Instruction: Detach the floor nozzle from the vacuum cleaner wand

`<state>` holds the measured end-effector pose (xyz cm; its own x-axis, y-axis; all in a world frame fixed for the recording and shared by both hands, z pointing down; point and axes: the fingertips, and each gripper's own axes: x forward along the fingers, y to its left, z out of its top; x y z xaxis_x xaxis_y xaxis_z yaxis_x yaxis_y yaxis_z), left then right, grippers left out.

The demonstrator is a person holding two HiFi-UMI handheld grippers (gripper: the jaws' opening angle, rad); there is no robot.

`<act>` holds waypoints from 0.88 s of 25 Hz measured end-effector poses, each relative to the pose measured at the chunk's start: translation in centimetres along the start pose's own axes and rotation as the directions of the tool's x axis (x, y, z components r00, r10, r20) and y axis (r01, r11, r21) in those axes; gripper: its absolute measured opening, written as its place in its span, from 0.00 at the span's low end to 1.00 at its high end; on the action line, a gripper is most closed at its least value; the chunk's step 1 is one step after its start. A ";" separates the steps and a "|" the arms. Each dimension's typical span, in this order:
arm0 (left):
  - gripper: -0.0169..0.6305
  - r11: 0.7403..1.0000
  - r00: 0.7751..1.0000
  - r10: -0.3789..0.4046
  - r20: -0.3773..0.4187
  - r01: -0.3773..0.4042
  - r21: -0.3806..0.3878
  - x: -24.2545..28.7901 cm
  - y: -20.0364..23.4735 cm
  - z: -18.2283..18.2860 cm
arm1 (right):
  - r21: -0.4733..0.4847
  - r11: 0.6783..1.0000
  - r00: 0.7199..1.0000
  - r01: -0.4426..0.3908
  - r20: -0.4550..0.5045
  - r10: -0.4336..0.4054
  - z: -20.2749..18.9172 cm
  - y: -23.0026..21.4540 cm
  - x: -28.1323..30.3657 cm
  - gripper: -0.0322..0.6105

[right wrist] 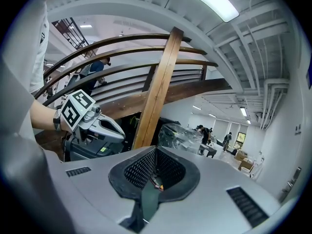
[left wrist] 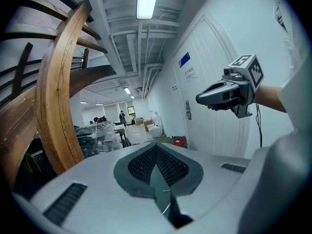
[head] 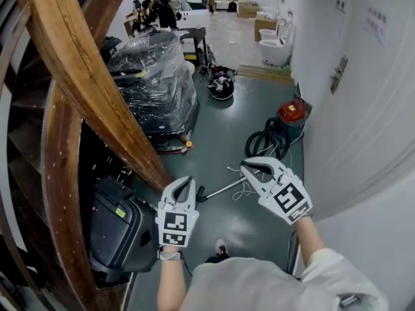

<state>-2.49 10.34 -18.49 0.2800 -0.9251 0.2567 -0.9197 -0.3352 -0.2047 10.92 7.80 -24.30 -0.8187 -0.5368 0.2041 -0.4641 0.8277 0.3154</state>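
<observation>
Vacuum wand is lying on the floor betw. L gripper & R gripper; both are showing fingers pressed together, empty. Wooden stair rail is crowding wand's left, white wall its right, open floor beyond.

Head view: set high, looks steeply down and forward over the floor, with the left hand-held gripper and right hand-held gripper close below. Each gripper view: rides just behind its own jaws, faces nearly level down the corridor, catches the other hand-held gripper alongside. Shared by all three: wooden stair rail, plastic-wrapped pallet.
</observation>
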 end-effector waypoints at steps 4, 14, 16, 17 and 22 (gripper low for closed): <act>0.02 1.000 1.000 0.000 -0.006 0.000 -0.002 1.1 1.8 -0.4 | -0.004 1.000 1.000 0.005 0.002 -0.005 0.2 -0.7 2.1 0.10; 0.02 1.000 1.000 -0.023 -0.021 0.023 0.004 5.2 6.5 -1.8 | -0.003 1.000 1.000 0.028 -0.007 -0.028 -0.7 -3.0 8.1 0.10; 0.02 0.999 0.999 -0.032 -0.024 0.032 0.007 6.1 7.2 -2.0 | 0.002 0.999 0.999 0.044 -0.011 -0.044 -0.9 -3.7 9.0 0.10; 0.02 0.999 0.999 -0.036 -0.027 0.036 0.009 6.5 7.6 -2.0 | 0.006 0.999 0.999 0.051 -0.013 -0.051 -1.0 -4.0 9.3 0.10; 0.02 0.999 0.999 -0.043 -0.024 0.043 -0.002 7.7 8.6 -2.2 | 0.029 0.997 0.998 0.066 -0.025 -0.065 -1.4 -4.5 10.1 0.10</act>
<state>-8.84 0.69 -16.15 0.3126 -0.9051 0.2882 -0.9072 -0.3744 -0.1918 5.23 -1.59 -22.37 -0.7780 -0.5934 0.2062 -0.5265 0.7950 0.3012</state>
